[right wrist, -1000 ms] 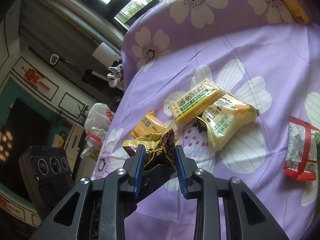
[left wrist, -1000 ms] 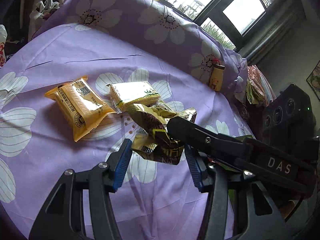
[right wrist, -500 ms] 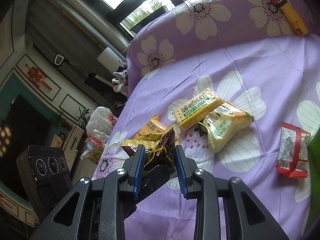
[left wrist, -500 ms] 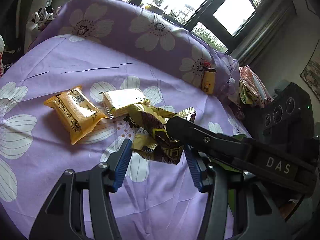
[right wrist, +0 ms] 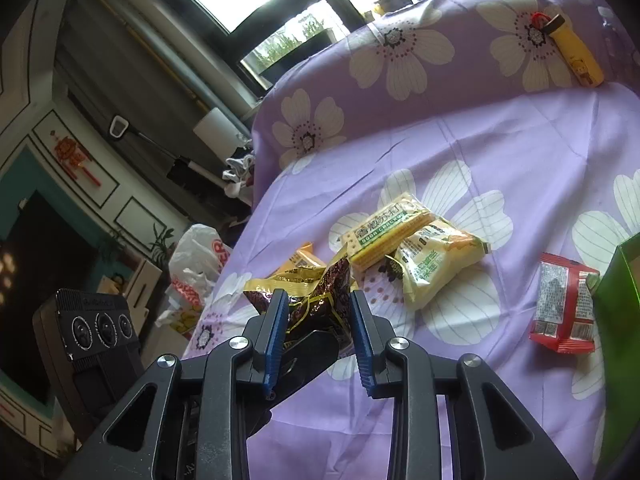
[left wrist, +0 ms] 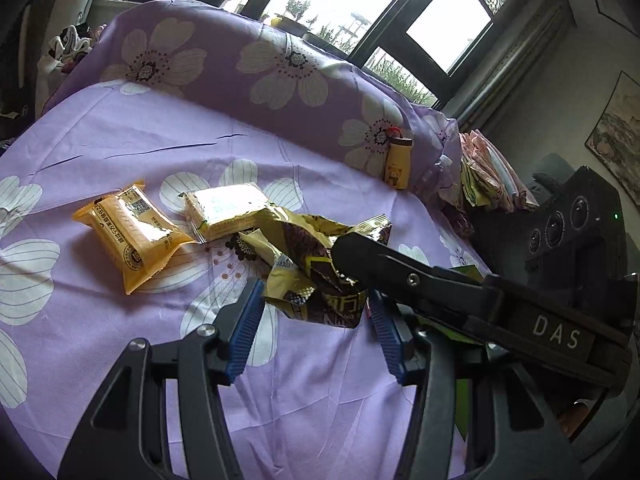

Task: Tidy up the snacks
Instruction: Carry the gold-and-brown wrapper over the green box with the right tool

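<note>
Held packet: a crumpled brown-and-gold snack packet point(right wrist: 316, 300) was up off the purple flowered bedsheet point(left wrist: 120, 132), hanging between the two grippers.
Right gripper point(right wrist: 320, 340): its blue pads were pressed in on the packet from both sides, so it was gripping it.
Left gripper point(left wrist: 316, 328): spread wide with nothing between its pads; the packet hung just ahead of and above the gap, untouched by either pad.
Key relation: the packet lay straight in front of both grippers, at the tips of the right one and just past the tips of the left, so the right was the nearer and the carrying one.
Packet's lie: too scrunched to give a clean long axis; in the left wrist view its bulk ran roughly crosswise to the left gripper, one gold end toward the other packets.
Other snacks: an orange packet point(left wrist: 132, 236), a pack of crackers point(right wrist: 388, 232) and a pale yellow packet point(right wrist: 436, 264) lay together on the sheet beyond the held one; a red packet point(right wrist: 564, 308) lay well apart to the right.
Likely target: a green box point(right wrist: 620, 320) stood beside the red packet, well right of the held one; this is a guess.
</note>
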Demonstrator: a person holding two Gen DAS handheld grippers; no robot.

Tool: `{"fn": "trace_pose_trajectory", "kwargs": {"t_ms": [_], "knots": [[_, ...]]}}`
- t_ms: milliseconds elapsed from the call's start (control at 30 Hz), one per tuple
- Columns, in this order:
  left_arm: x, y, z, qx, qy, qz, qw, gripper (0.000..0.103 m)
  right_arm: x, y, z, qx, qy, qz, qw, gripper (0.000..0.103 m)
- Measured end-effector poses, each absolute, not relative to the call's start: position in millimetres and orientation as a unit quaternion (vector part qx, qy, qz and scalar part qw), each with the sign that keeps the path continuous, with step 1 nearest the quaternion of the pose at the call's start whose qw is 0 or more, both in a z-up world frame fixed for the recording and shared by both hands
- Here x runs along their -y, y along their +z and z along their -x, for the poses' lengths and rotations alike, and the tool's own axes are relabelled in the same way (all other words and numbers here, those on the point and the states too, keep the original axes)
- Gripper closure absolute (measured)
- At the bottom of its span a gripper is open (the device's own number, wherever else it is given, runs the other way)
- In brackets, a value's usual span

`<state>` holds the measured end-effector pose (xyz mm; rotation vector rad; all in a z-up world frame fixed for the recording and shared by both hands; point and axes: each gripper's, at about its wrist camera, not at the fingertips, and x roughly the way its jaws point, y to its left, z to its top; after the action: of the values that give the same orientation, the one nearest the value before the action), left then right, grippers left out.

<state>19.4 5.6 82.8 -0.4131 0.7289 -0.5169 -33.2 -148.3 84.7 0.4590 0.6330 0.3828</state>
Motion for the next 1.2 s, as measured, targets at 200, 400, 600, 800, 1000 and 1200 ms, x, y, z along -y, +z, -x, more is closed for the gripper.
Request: {"fn": "trace_pose_trajectory", "kwargs": {"t_ms": [200, 400, 600, 800, 1000, 1200], "knots": [[-4, 87, -15, -0.337, -0.259, 0.199, 0.883, 0.05, 148, 92, 42, -0.297, 0.179, -0.212, 0.914, 0.07], [-5, 91, -9, -0.33, -0.262, 0.202, 0.884, 0.05, 145, 99, 48, -0.292, 0.177, -0.201, 0.918, 0.07], [-1, 93, -2, -0.33, -0.269, 0.187, 0.885, 0.05, 146, 96, 57, -0.286, 0.176, -0.202, 0.92, 0.07], [4, 94, -1, -0.325, -0.278, 0.191, 0.884, 0.05, 150, 102, 61, -0.286, 0.168, -0.187, 0.925, 0.07], [11, 96, -3, -0.329, -0.282, 0.195, 0.88, 0.05, 154, 104, 60, -0.294, 0.162, -0.184, 0.924, 0.07], [33, 106, -5, -0.324, -0.298, 0.181, 0.879, 0.05, 172, 113, 69, -0.284, 0.149, -0.187, 0.929, 0.07]]}}
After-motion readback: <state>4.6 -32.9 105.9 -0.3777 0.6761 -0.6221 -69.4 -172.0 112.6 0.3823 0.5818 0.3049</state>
